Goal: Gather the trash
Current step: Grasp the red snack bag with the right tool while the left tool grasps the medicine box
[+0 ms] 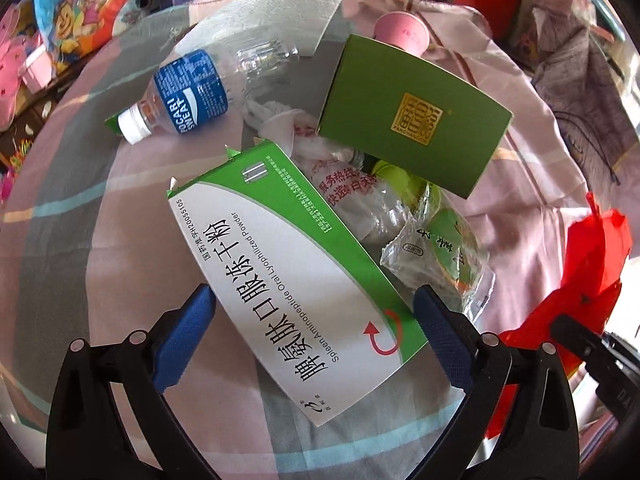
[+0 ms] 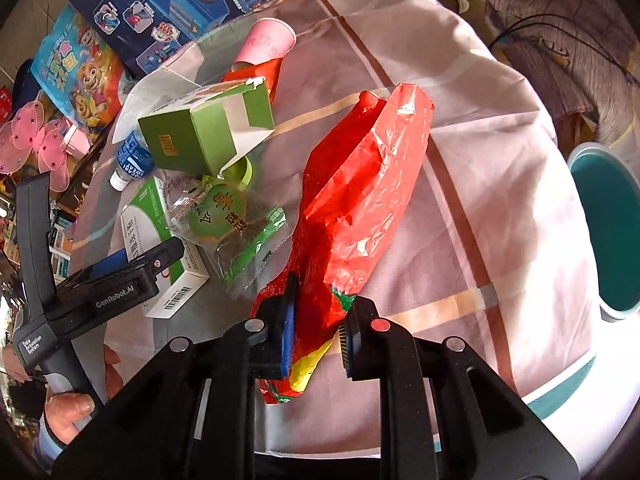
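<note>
My left gripper [image 1: 312, 300] is open, its blue fingers on either side of a white-and-green medicine box [image 1: 296, 276] lying on the cloth-covered table; I cannot tell if they touch it. My right gripper [image 2: 320, 312] is shut on a red plastic bag [image 2: 360, 200], which stretches away over the cloth. The medicine box also shows in the right wrist view [image 2: 160, 240], under the left gripper [image 2: 132, 272]. Other trash lies behind: a green carton [image 1: 412, 116], a Pocari Sweat bottle [image 1: 188, 92], a clear snack wrapper [image 1: 440, 248], a crumpled white plastic bag [image 1: 344, 188], a pink paper cup [image 1: 400, 34].
A checked pink and grey cloth [image 2: 480, 160] covers the round table. A white paper towel [image 1: 276, 12] lies at the back. A teal bin [image 2: 608, 232] stands off the table's right edge. Toy boxes [image 2: 168, 4] and clutter crowd the far left.
</note>
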The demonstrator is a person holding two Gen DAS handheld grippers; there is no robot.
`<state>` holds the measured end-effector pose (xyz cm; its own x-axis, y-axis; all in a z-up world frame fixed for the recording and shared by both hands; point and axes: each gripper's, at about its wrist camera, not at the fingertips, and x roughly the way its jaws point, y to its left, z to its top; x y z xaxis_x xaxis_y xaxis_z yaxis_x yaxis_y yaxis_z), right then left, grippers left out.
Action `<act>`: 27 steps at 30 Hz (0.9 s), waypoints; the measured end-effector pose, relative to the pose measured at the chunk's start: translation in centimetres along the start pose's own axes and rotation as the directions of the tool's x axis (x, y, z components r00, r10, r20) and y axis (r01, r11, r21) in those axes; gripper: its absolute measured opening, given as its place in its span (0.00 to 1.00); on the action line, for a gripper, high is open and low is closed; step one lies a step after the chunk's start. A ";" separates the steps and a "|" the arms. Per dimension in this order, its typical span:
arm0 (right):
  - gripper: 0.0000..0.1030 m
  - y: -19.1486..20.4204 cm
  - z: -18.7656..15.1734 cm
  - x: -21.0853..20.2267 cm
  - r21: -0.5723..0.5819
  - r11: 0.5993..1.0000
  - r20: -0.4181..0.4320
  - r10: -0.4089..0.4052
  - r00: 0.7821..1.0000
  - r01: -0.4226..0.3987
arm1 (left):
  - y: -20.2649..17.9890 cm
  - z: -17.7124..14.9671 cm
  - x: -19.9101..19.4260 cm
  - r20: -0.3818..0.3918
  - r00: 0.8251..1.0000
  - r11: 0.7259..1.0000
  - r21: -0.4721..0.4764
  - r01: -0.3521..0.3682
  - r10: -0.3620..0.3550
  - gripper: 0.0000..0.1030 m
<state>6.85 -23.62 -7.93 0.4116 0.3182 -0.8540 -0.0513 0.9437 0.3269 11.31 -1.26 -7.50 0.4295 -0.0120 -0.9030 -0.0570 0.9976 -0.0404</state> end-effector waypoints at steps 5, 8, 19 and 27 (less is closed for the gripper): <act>0.17 0.5 -0.3 0.0 -0.016 1.000 0.003 0.013 1.000 -0.013 | 2.2 -1.1 -0.6 -0.006 1.000 1.000 0.012 0.008 -0.008 0.97; 0.17 0.8 -0.5 0.1 -0.022 0.999 -0.001 0.027 1.000 -0.027 | 4.0 -2.0 -1.6 -0.002 1.000 1.000 0.003 0.000 0.000 0.97; 0.17 1.5 -1.0 -0.3 -0.053 0.998 0.006 0.040 0.999 -0.040 | 2.4 -2.9 -2.6 -0.011 0.999 0.998 0.047 -0.032 0.033 0.96; 0.17 1.2 -1.1 -0.2 -0.049 0.998 0.002 0.046 0.999 -0.046 | 0.5 -2.9 -0.6 -0.028 0.984 0.973 0.159 -0.167 0.174 0.96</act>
<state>5.70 -22.45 -7.80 0.4108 0.3615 -0.8370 -0.1148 0.9312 0.3459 8.43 -0.99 -8.21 0.3878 0.1598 -0.9078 0.0159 0.9836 0.1799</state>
